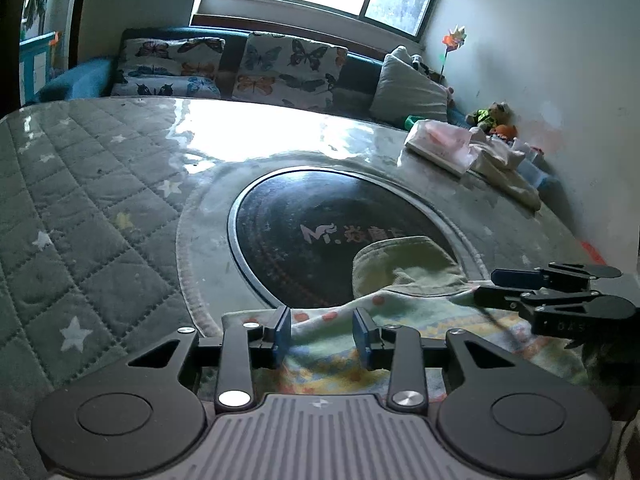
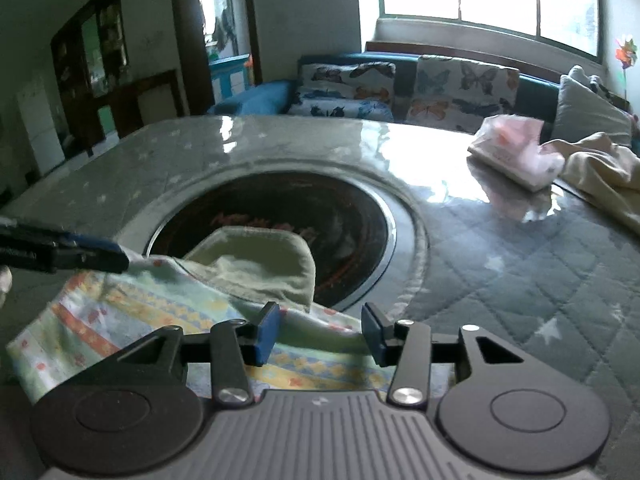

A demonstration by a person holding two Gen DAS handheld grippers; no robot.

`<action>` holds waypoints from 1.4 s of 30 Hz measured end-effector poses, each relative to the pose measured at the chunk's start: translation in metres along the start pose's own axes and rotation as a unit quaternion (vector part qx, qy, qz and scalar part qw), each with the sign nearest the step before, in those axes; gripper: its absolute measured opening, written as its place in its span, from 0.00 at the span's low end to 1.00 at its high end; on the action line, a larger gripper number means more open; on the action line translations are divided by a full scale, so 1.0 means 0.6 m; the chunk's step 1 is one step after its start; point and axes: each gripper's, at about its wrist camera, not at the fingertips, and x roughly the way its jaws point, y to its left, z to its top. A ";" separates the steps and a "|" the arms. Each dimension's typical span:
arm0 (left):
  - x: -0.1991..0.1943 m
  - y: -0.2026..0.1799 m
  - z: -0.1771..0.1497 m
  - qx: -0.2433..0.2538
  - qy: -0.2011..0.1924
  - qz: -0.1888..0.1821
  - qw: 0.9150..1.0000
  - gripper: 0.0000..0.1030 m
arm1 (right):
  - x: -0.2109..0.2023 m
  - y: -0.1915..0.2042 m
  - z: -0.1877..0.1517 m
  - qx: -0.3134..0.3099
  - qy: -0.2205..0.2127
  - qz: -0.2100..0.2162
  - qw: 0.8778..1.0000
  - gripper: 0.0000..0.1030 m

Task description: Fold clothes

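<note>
A pale patterned garment (image 1: 420,316) with orange dots and yellow bands lies at the table's near edge. Its olive-green lined end (image 1: 404,264) reaches onto the dark round plate (image 1: 300,232). My left gripper (image 1: 323,336) hovers over the garment's left part, its blue pads apart with flat cloth showing between them. In the right wrist view the garment (image 2: 132,312) spreads to the left, and my right gripper (image 2: 320,332) stands open over its right edge, pads clear of the cloth. Each gripper shows in the other's view: the right gripper (image 1: 486,288) and the left gripper (image 2: 120,256).
The table (image 1: 100,220) wears a quilted grey cover with stars under a glossy sheet. A pink tissue pack (image 2: 516,148) and a cream cloth (image 2: 600,168) lie at the far right by the wall. A sofa with butterfly cushions (image 1: 280,68) stands behind the table.
</note>
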 end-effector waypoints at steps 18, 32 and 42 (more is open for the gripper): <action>0.053 -0.047 0.014 0.039 0.013 0.001 0.999 0.36 | -0.039 -0.022 -0.007 0.019 -0.015 -0.038 0.999 0.58; 0.033 -0.051 0.012 0.035 0.003 0.034 0.999 0.46 | -0.084 0.007 -0.040 0.021 -0.024 -0.030 0.999 0.85; -0.007 -0.070 -0.006 0.038 -0.005 0.050 0.998 0.68 | -0.107 0.042 -0.059 0.015 -0.038 -0.019 0.999 0.98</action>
